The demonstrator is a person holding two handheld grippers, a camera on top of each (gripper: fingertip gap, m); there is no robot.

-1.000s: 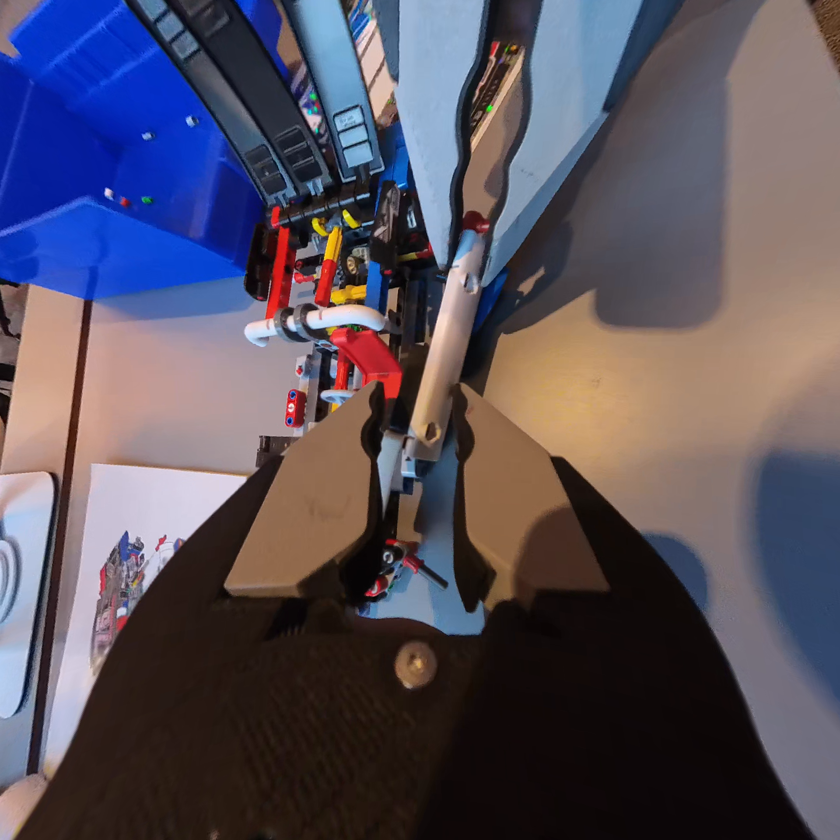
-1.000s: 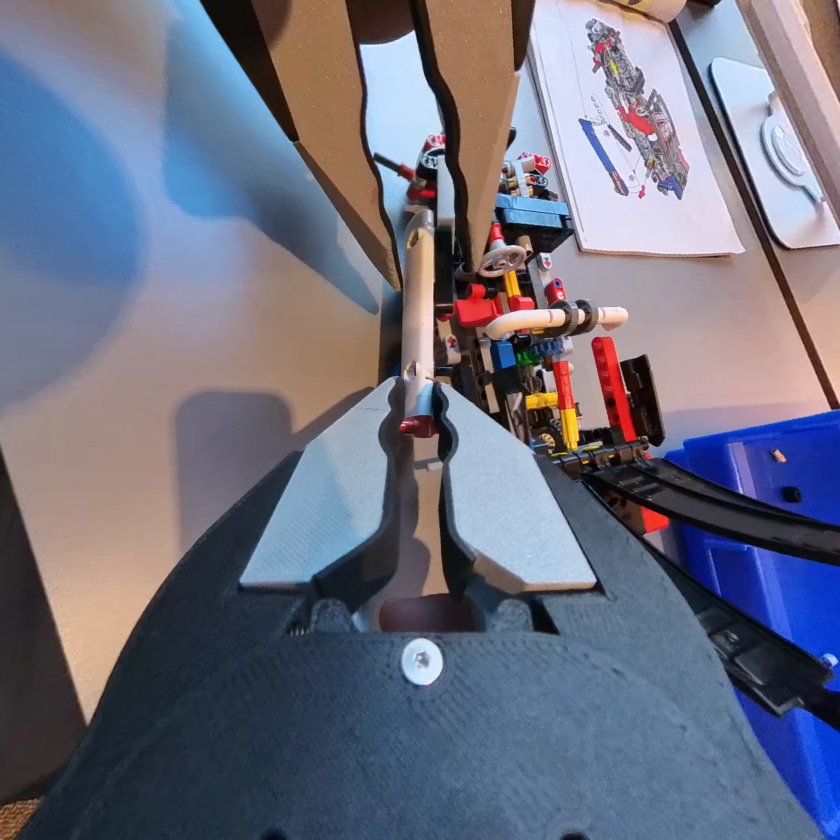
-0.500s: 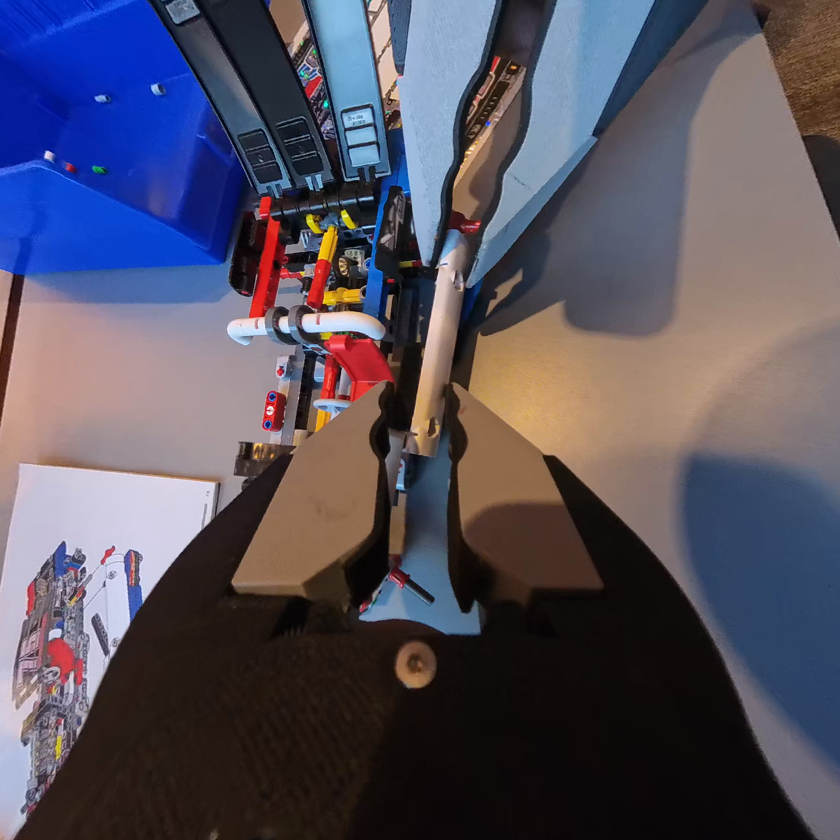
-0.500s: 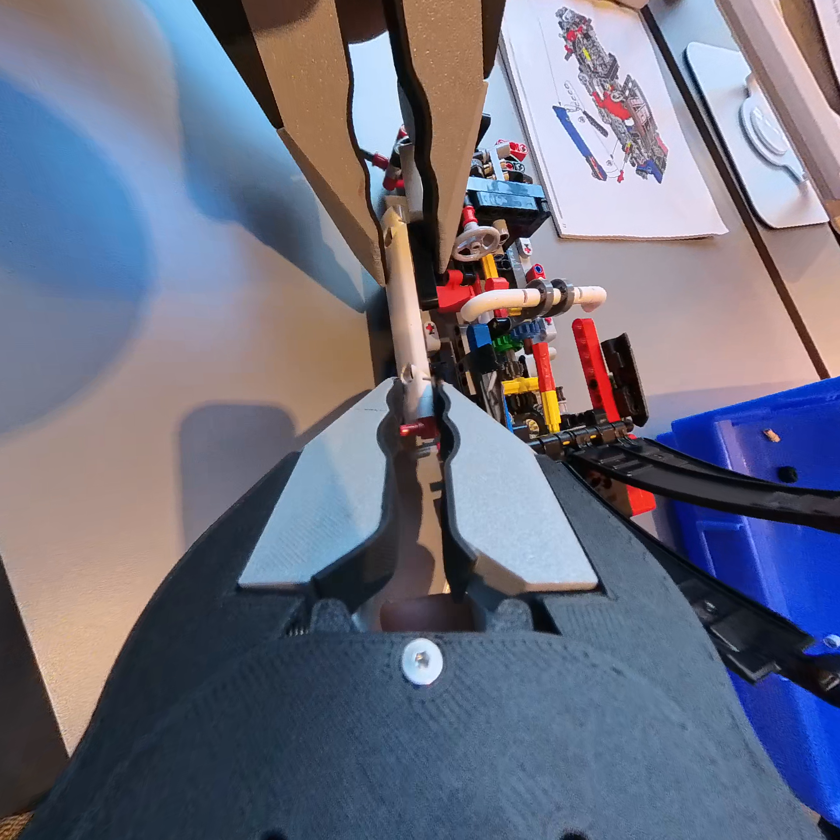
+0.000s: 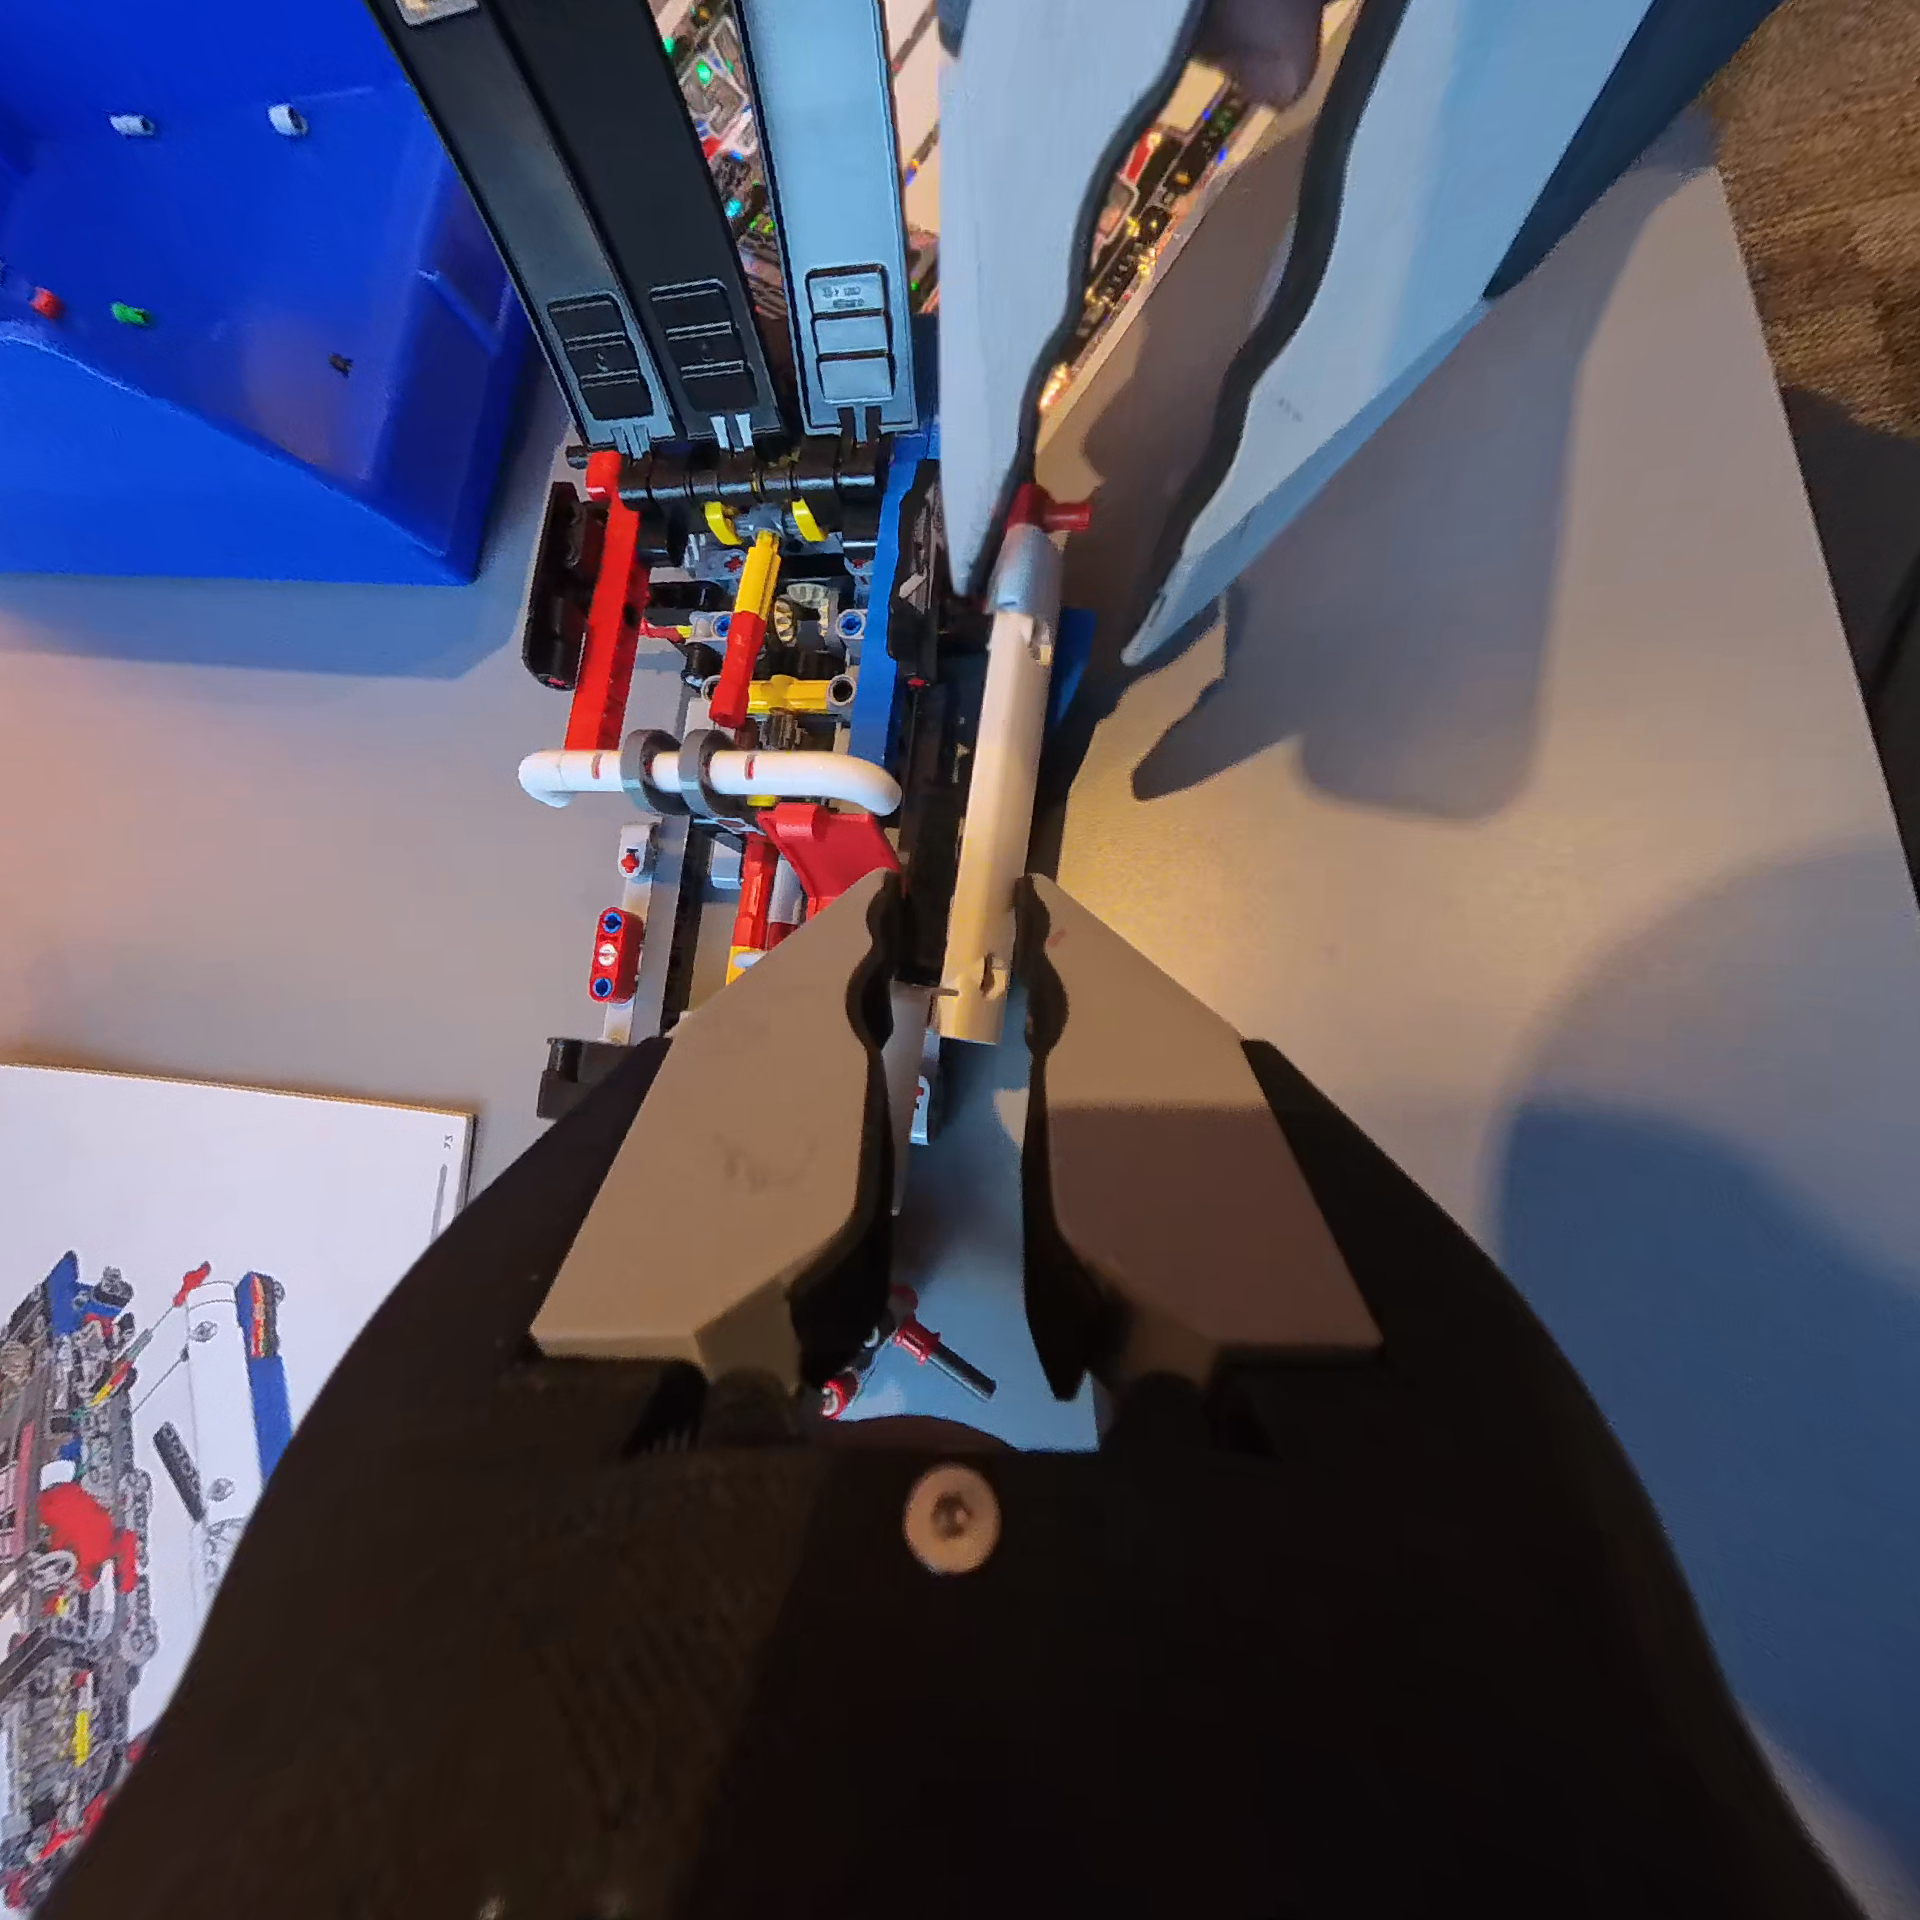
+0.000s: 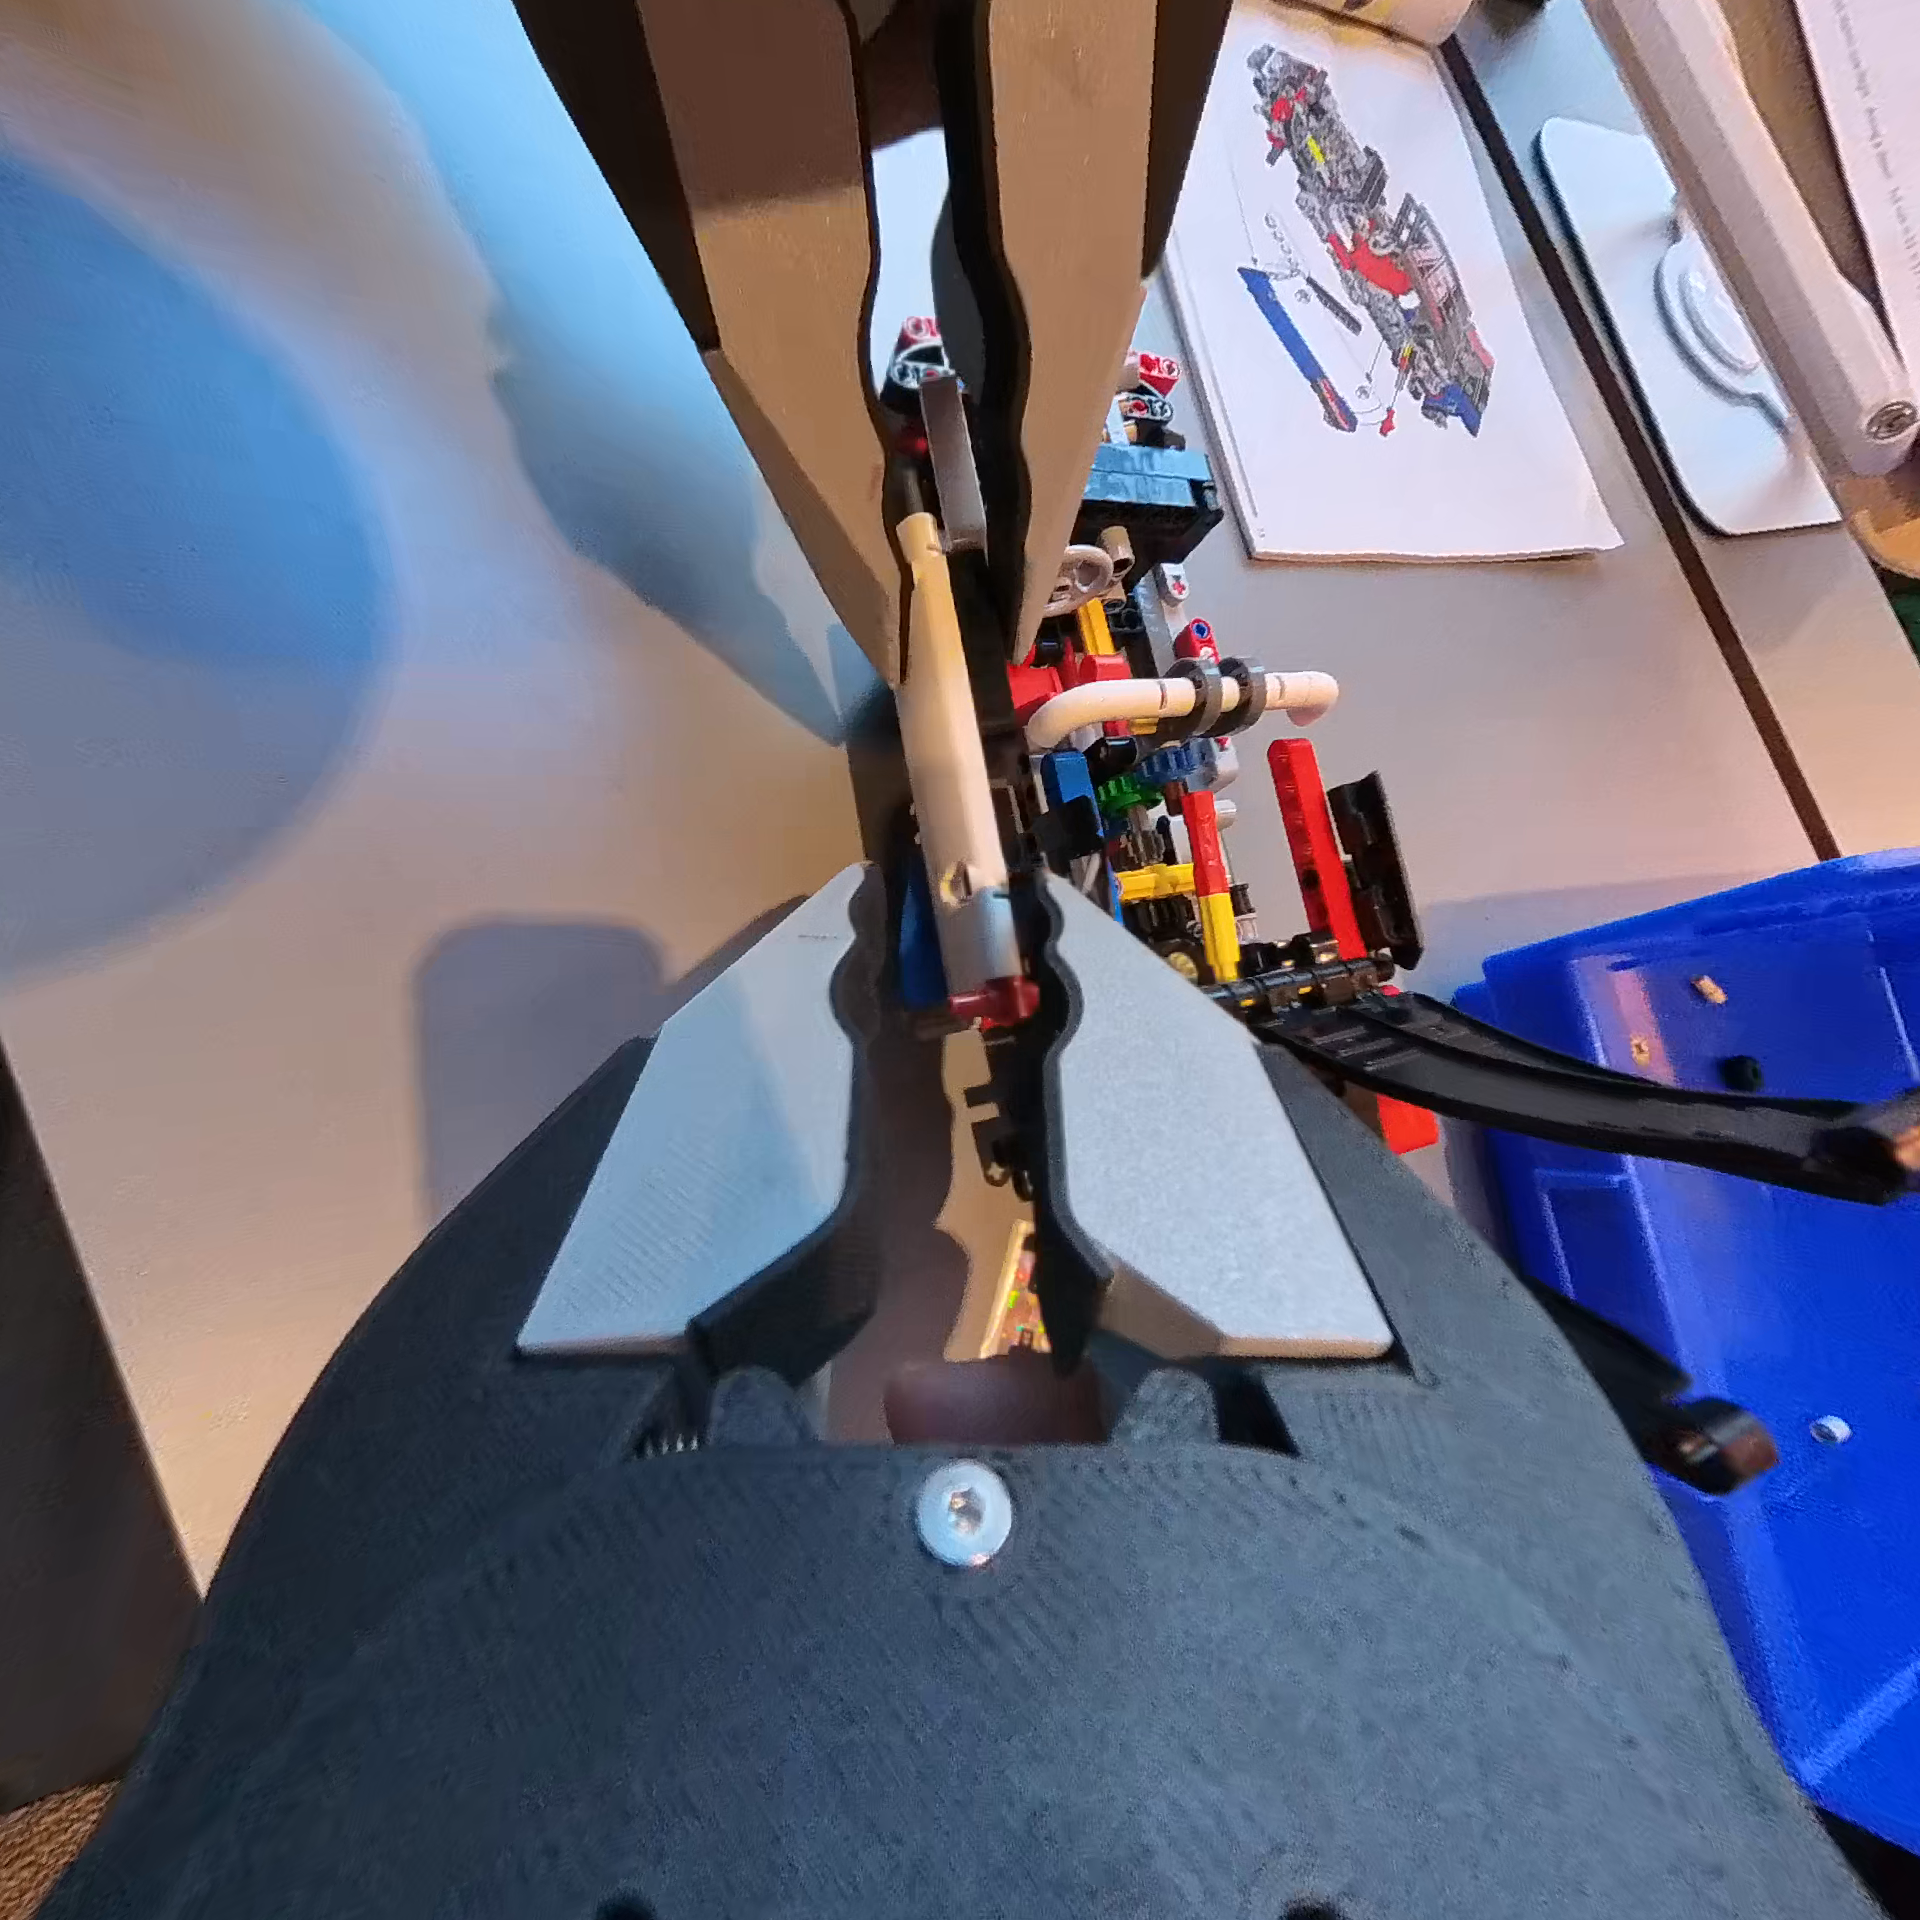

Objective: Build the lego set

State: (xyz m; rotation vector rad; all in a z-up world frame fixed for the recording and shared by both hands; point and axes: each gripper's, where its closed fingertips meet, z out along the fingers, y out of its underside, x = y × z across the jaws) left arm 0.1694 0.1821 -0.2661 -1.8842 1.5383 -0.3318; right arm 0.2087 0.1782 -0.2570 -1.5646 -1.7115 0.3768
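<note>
The partly built lego model (image 5: 769, 665) lies on the grey table, with red, yellow, blue and black beams and a curved white pipe (image 5: 717, 774). A long white tube (image 5: 1003, 790) with a grey end and a red pin (image 5: 1049, 511) runs along the model's side. My left gripper (image 5: 956, 904) is shut on the tube's near end and the model's edge. My right gripper (image 6: 956, 894) is open, its jaws on either side of the tube's (image 6: 945, 748) grey end and the red pin (image 6: 992, 1003). In the right wrist view the left gripper (image 6: 951, 665) shows opposite mine.
A blue bin (image 5: 208, 416) stands beside the model, also seen in the right wrist view (image 6: 1714, 1195). Long black and grey panels (image 5: 623, 208) stick out from the model over the bin. An instruction booklet (image 5: 208, 1247) lies on the left. A loose red-black pin (image 5: 935, 1351) lies under my left gripper. One gripper's finger ends stand about 5 cm off the other's. The curved white pipe (image 5: 717, 774) sits 4 cm or so from the ends of my left fingers. Look for it in the right wrist view (image 6: 1183, 688) too.
My right gripper's jaws have spread apart and let go of the tube's grey end. My left gripper has closed a little tighter on the tube's other end.
</note>
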